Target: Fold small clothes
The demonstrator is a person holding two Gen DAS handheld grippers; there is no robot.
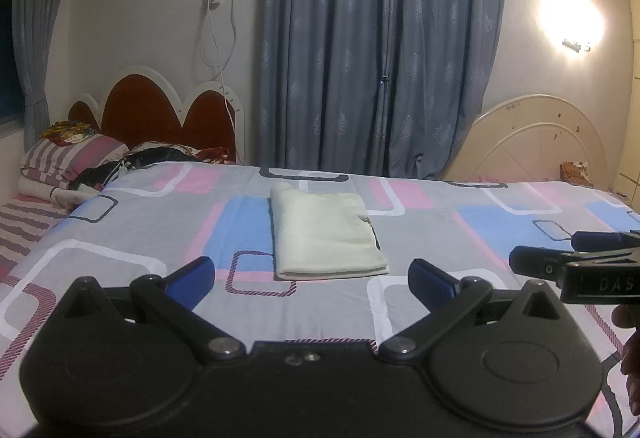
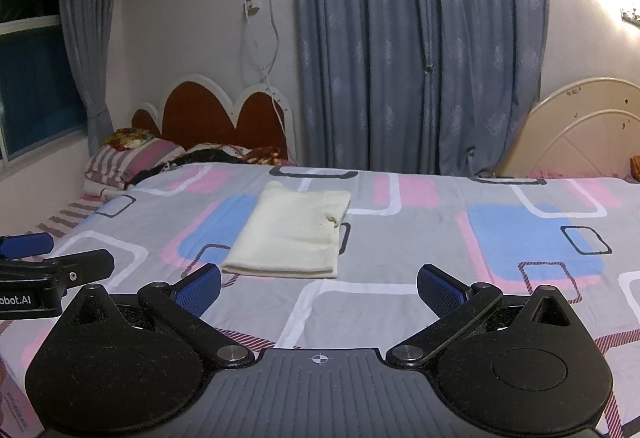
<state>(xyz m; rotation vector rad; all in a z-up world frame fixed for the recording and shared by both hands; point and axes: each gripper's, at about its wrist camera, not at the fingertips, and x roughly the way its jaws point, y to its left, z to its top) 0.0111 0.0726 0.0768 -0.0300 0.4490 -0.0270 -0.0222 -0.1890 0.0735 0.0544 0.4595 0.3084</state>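
A cream garment (image 1: 326, 232) lies folded into a flat rectangle on the patterned bedsheet (image 1: 440, 234); it also shows in the right wrist view (image 2: 292, 232). My left gripper (image 1: 312, 278) is open and empty, held just short of the garment's near edge. My right gripper (image 2: 319, 288) is open and empty, also just short of the garment, to its right. The right gripper's fingers (image 1: 532, 262) show at the right edge of the left wrist view. The left gripper's fingers (image 2: 76, 262) show at the left edge of the right wrist view.
Striped pillows (image 1: 68, 158) and dark bedding (image 1: 160, 158) are piled at the bed's far left, by a red and white headboard (image 1: 168, 110). A cream headboard (image 1: 540, 142) stands at the far right. Blue curtains (image 1: 380, 38) hang behind the bed.
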